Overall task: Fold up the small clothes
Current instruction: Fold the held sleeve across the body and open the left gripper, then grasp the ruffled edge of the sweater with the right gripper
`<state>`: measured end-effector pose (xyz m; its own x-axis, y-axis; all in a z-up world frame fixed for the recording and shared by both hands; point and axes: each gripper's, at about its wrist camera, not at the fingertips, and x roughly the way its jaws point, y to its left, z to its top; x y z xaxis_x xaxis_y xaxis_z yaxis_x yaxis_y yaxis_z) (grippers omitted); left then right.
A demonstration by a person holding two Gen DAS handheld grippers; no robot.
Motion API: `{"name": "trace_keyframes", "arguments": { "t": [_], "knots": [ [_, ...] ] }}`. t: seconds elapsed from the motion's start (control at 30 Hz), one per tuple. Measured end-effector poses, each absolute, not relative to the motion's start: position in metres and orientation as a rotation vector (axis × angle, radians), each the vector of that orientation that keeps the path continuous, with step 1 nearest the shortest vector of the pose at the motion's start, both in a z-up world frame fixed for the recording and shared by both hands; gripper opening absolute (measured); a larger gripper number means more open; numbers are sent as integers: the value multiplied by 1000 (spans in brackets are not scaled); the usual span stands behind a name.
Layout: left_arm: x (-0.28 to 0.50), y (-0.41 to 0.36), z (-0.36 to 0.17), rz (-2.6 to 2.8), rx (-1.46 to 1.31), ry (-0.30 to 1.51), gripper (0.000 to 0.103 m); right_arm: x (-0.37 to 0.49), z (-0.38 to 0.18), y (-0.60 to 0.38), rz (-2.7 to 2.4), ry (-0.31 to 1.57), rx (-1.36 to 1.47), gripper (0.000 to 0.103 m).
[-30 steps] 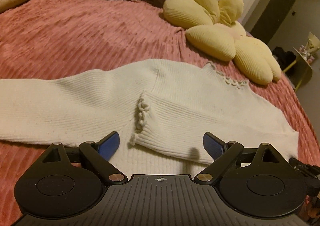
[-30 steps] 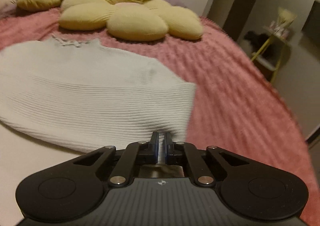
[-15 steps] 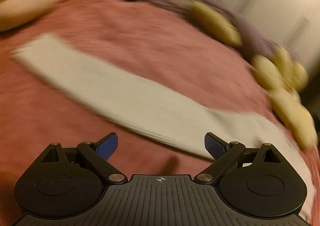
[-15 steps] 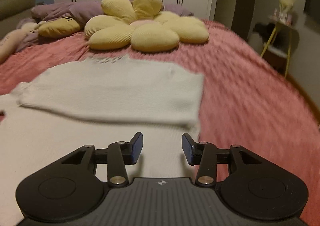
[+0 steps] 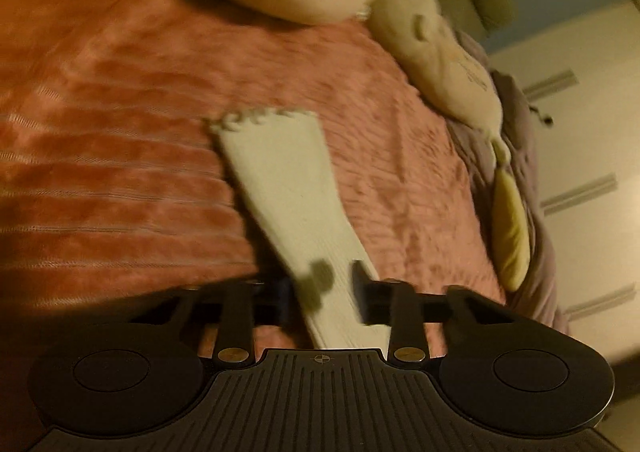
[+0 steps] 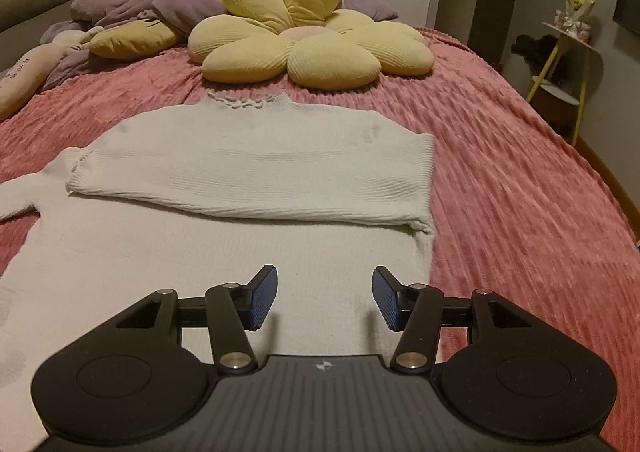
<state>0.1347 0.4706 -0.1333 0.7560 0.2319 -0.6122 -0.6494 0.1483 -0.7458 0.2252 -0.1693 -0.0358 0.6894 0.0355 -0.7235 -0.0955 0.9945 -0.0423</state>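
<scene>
Cream sweater [image 6: 224, 252] is laid flat on the pink bed [image 6: 520, 171], one sleeve already folded across. The other sleeve [image 5: 288, 187] is between the closing left claw [image 5: 324, 292]. Right claw [image 6: 324, 298] is opening, empty. Next: sleeve to be carried across the body.

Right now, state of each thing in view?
left gripper: jaws closing on the outstretched sleeve
right gripper: jaws opening, nothing between them
white knit sweater: flat on the pink bedspread, one sleeve folded across the chest
flower cushion: lying beyond the collar
</scene>
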Motion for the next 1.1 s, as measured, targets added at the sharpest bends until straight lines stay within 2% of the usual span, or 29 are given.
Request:
{"name": "trace_keyframes", "arguments": {
  "t": [0.07, 0.17, 0.37, 0.47, 0.6, 0.73, 0.77, 0.8, 0.83, 0.87, 0.97, 1.03, 1.1],
  "knots": [
    [131, 478, -139, 654, -1308, 405, 11, 225, -36, -167, 76, 809, -74, 52],
    [132, 481, -139, 639, -1297, 419, 10, 226, -37, -166, 75, 817, -71, 52],
    [151, 447, -94, 617, -1004, 482, 9, 227, -38, -176, 72, 827, -1, 52],
    [180, 398, -54, 469, -816, 495, 9, 225, -36, -180, 72, 810, 20, 53],
    [222, 284, -5, 179, -528, 506, 9, 222, -35, -186, 85, 788, 57, 52],
    [255, 165, -4, -45, -291, 566, 10, 221, -34, -190, 107, 779, 89, 52],
    [263, 136, -13, -75, -238, 596, 12, 220, -34, -193, 109, 778, 96, 53],
    [268, 115, -23, -96, -208, 622, 21, 220, -33, -194, 111, 775, 103, 52],
    [274, 96, -36, -118, -184, 657, 31, 219, -32, -197, 116, 771, 111, 52],
    [278, 84, -48, -126, -175, 697, 49, 219, -32, -200, 119, 770, 117, 52],
    [271, 68, -73, -123, -184, 777, 51, 219, -30, -209, 132, 774, 124, 53],
    [254, 76, -76, -95, -222, 758, 52, 220, -29, -211, 145, 772, 119, 53],
    [239, 87, -72, -54, -260, 740, 62, 226, -30, -209, 177, 782, 120, 53]
  ]
}}
